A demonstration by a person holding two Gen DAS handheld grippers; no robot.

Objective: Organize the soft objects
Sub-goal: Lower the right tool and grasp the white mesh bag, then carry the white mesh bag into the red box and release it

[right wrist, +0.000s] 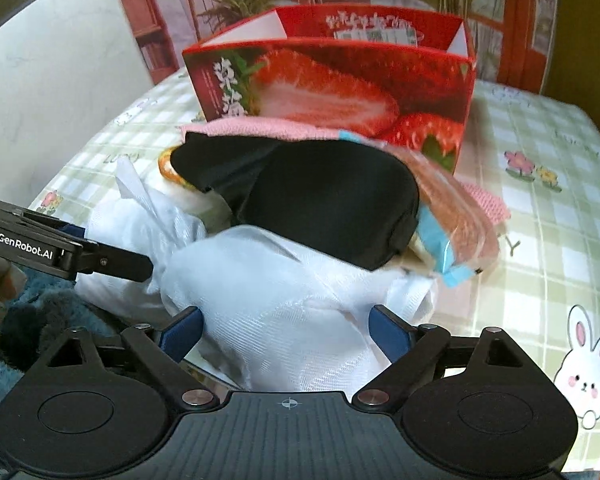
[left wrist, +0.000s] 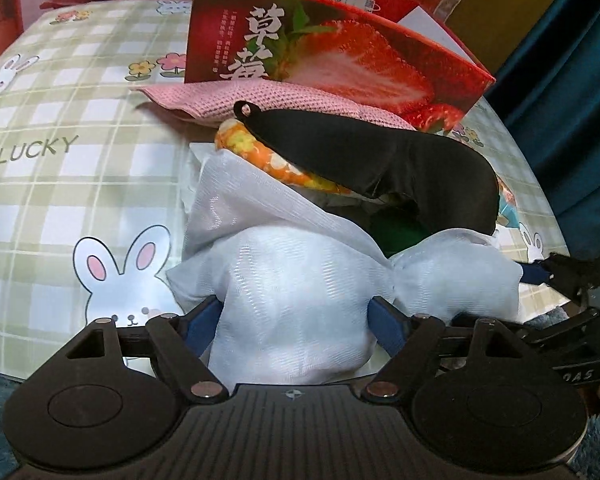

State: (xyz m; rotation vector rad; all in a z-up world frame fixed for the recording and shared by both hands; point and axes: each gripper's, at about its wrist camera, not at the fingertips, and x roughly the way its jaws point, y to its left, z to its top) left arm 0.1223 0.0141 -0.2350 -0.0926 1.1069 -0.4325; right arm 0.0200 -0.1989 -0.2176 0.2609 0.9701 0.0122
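Pile of soft goods – white mesh bag (left wrist: 292, 288), black eye mask (left wrist: 384, 160) atop – before strawberry box (left wrist: 320, 64). Left gripper (left wrist: 292, 320), right gripper (right wrist: 288, 328) both spread, straddling bag, pads apparently not pressing. Next – probably close on the fabric, lift.

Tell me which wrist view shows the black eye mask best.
Left wrist: the black eye mask shows its whole curved outline, strap tab and nose notch, sharp, atop the pile. Right wrist shows it closer but as a dark, slightly blurred mass.

Home: bunny tablecloth (left wrist: 80, 128), fluffy rug (right wrist: 32, 312).
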